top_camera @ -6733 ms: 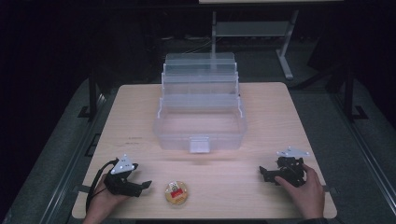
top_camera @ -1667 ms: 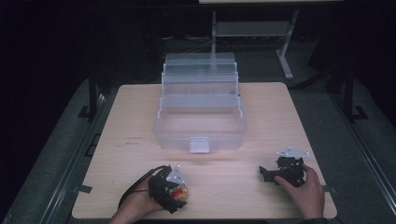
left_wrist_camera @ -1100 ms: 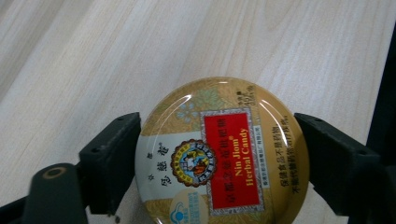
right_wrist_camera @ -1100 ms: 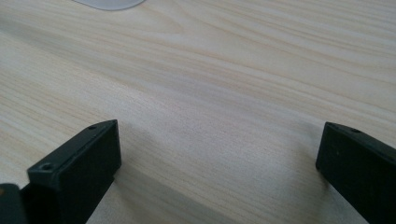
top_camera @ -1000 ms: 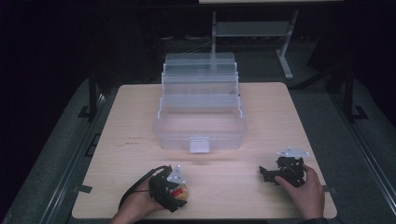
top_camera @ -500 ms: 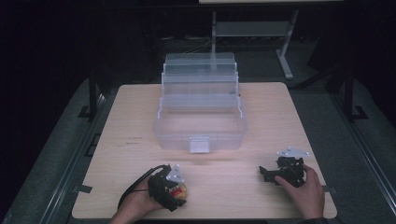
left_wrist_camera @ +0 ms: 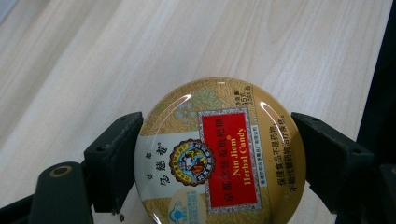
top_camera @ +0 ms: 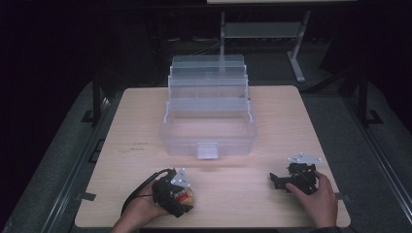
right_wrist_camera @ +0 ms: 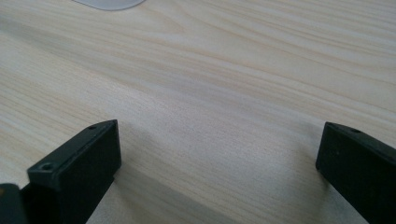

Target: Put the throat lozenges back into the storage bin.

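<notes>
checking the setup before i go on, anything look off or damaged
Nothing stands out. The herbal candy tin lies flat and undented on the table between the left tool jaws; the clear tiered organizer box stands open and square; the right tool rests open.

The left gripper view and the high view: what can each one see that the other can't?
Left gripper view alone: the writing on the round candy tin, "Nin Jiom Herbal Candy", with black fingers at both sides. High view alone: the clear plastic box with stepped trays, and the right gripper resting on the table. Both: the tin, the left gripper and the wooden table.
</notes>
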Available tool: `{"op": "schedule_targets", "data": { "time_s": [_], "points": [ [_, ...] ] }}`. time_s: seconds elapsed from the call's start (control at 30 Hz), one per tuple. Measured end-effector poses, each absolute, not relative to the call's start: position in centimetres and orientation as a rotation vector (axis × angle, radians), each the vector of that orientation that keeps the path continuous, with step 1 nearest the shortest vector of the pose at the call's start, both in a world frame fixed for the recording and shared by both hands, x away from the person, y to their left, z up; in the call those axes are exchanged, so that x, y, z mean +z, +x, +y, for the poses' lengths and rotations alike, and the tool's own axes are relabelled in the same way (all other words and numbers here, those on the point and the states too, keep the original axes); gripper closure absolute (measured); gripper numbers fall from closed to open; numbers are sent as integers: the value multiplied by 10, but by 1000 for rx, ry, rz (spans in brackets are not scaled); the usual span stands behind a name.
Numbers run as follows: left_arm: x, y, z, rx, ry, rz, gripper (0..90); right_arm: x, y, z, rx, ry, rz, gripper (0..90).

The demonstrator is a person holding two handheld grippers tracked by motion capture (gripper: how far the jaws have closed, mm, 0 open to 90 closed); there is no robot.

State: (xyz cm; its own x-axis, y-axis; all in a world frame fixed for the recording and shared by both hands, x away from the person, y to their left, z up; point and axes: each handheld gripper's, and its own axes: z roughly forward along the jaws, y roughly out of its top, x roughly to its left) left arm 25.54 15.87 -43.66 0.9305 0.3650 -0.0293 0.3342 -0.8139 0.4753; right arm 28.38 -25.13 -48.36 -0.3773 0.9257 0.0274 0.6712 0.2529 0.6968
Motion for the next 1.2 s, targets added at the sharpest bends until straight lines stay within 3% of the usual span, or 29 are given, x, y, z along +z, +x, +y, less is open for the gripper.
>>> {"op": "schedule_targets", "data": {
  "time_s": [1.2],
  "points": [
    [-407, 274, 161, 118, 2560, 525, 195, -484, 284, -251, 893, 1457, 2142, 0]
  ]
}}
